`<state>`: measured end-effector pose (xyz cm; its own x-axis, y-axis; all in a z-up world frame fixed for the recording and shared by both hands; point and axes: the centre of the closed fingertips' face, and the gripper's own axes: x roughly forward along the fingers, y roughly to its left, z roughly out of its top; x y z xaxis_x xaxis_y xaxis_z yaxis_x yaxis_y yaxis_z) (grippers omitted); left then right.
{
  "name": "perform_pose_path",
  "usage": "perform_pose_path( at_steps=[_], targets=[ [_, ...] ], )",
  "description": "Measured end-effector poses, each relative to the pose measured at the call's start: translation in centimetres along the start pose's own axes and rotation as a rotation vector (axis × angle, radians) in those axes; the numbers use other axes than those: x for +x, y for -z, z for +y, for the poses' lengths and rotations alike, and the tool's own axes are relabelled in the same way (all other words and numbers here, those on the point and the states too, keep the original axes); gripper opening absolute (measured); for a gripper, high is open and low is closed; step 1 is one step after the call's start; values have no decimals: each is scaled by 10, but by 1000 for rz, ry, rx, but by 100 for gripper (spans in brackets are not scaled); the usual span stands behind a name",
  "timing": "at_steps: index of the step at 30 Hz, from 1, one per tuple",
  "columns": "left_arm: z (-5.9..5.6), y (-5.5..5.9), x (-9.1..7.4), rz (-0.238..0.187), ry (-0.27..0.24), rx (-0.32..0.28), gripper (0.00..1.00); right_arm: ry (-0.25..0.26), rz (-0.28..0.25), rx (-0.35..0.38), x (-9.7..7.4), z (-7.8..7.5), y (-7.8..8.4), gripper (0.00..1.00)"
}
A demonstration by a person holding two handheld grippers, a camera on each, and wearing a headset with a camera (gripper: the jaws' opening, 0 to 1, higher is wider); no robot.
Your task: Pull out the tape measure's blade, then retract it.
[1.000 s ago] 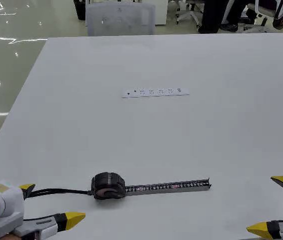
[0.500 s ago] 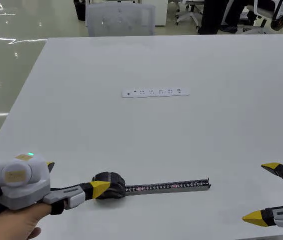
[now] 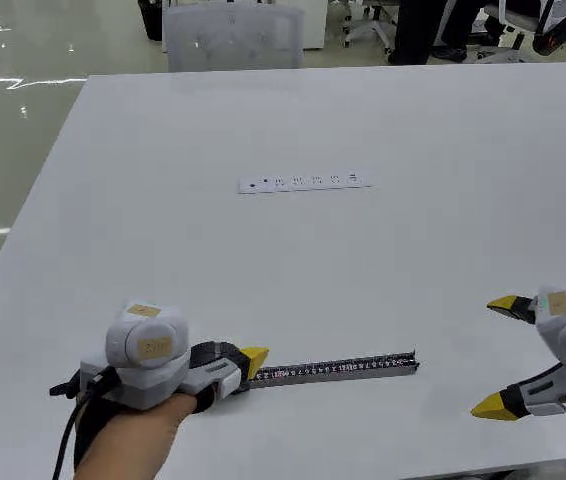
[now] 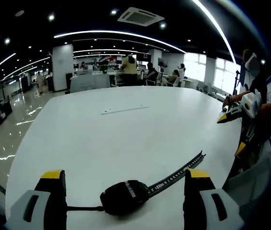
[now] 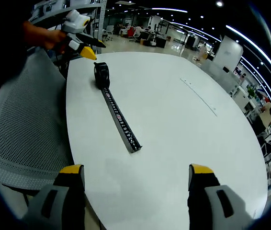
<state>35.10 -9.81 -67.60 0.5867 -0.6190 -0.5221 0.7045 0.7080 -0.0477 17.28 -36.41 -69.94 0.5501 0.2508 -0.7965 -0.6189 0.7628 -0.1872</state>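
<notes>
Left gripper (image 4: 125, 174): jaws spread wide, nothing clamped. The tape measure's black case (image 4: 125, 196) sits on the table between the two yellow-tipped jaws, clear of both in the left gripper view. In the head view this gripper lies low over the case and covers most of it. A hand (image 3: 128, 440) holds the gripper from the near edge.

A thin black strap (image 4: 85, 208) runs from the case back toward the left jaw.

Blade (image 3: 338, 367): pulled out of the case, lying flat on the white table (image 3: 163, 230), roughly parallel to the near edge. End hook (image 3: 413, 360) points toward the right gripper.

Right gripper (image 3: 496, 355): jaws wide apart, empty, held above the table near the right front corner. The blade's hook is ahead of it, near but not touching.

Further out: a white power strip (image 3: 303, 182) lies flat at mid-table, well apart from the tape. A grey chair back (image 3: 228, 38) stands at the table's far edge. A grey mesh chair (image 5: 20, 139) shows beside the table in the right gripper view.
</notes>
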Motion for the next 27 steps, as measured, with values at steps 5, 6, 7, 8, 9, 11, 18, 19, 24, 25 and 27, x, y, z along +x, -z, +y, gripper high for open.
perform_pose_path(
  at_steps=[5,6,7,8,9,11,18,19,24,25,27],
  targets=[
    [6,8,4,-29,-36,-54,100,-51,15,-49,8,-3,-10,85],
    [10,9,3,-47,-61,-70,100,-65,18,-58,10,-4,-12,84],
    [13,14,2,-39,-75,-65,100,-74,22,-65,12,-4,-13,84],
    [15,16,2,-40,-82,-66,100,-84,29,-76,14,-5,-14,82],
    [15,20,1,-50,-87,-91,100,-100,39,-95,16,-5,-15,80],
    [12,29,0,-45,-81,-109,100,-122,51,-125,21,-5,-17,76],
    [4,39,5,-47,-54,-44,100,-196,111,-181,44,-6,-17,69],
    [2,39,7,-43,-47,-27,100,-203,115,-183,48,-6,-17,67],
    [-3,42,12,-41,-33,-35,100,-251,140,-203,69,-5,-10,60],
    [-3,42,13,-40,-30,-29,100,-255,144,-208,72,-4,-9,60],
    [-4,43,13,-36,-29,-23,100,-271,157,-212,79,-2,-5,58]
  ],
)
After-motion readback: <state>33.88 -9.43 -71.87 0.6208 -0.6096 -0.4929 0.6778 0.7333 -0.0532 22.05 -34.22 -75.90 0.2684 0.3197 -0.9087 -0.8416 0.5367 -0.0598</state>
